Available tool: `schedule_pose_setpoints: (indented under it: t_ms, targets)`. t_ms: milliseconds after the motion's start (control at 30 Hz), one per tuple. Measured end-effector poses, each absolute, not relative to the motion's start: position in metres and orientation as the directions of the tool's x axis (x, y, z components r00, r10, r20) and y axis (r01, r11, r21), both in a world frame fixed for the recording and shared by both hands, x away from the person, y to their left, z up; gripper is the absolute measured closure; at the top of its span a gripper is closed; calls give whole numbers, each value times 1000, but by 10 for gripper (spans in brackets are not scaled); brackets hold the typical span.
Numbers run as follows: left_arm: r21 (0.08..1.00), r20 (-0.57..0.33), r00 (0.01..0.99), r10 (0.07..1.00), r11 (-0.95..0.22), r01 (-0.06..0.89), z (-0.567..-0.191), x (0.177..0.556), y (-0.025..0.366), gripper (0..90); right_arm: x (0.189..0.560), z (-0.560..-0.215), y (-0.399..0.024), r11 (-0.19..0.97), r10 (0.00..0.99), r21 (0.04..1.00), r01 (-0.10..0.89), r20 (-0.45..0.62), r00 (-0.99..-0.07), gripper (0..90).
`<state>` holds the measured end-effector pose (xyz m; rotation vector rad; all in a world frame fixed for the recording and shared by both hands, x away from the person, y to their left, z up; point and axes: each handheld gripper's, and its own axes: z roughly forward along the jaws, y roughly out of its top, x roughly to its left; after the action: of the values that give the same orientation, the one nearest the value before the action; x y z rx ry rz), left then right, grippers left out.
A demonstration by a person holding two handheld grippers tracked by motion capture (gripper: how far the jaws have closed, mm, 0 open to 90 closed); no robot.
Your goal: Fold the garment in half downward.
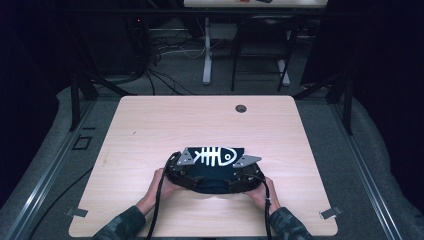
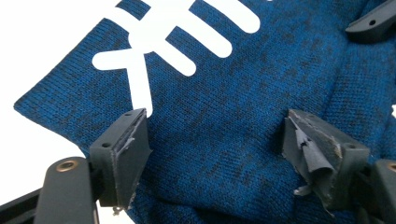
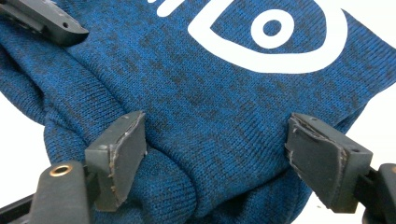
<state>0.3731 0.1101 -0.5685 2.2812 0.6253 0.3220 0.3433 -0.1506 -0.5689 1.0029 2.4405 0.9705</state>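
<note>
Print: no brand or lettering to read, just a white fish skeleton [image 1: 214,156] on the cloth, ribs [image 2: 187,32] in the left gripper view, the head with a round eye [image 3: 273,29] in the right gripper view.
Garment: a dark blue knitted garment [image 1: 215,167], folded and bunched, lying near the front middle of the table, between the two hands.
Left gripper: the left gripper [image 2: 215,140] is down over the cloth's left side, jaws standing apart with blue knit spread between them; the worn pads [image 2: 128,156] are not pinching a fold.
Left hand: the person's left hand [image 1: 159,187] wraps the tool from the near side, cable trailing back over the sleeve.
Right gripper: the right gripper [image 3: 217,149] sits over the rolled near edge on the right, jaws apart too, and a thick fold bulges up between them without being clamped.
Right hand: the right hand [image 1: 261,192] mirrors the other, close against the bundle.
Surface: a pale wood-grain table [image 1: 150,125], with a round cable hole [image 1: 241,108] near the far edge.
Room: dark all round, with grey floor, loose cables [image 1: 165,55] at the far left, a white desk leg [image 1: 207,50] and a black chair [image 1: 260,45] beyond the table.
</note>
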Motion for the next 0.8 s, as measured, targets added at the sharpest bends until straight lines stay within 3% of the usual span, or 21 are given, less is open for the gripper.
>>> schedule_pose_setpoints:
  t_ms: [167, 400, 800]
  targets:
    - [758, -14, 830, 557, -536, 372, -552, 374, 121, 148, 343, -561, -152, 521, 714, 708, 476, -57, -697, 155]
    - [774, 2, 803, 597, -510, 377, -533, 361, 142, 78, 331, -540, -164, 494, 726, 740, 457, -62, -685, 126]
    - [724, -9, 735, 678, -502, 473, -552, 343, 191, 9, 309, -537, -214, 422, 797, 751, 507, -41, -603, 125]
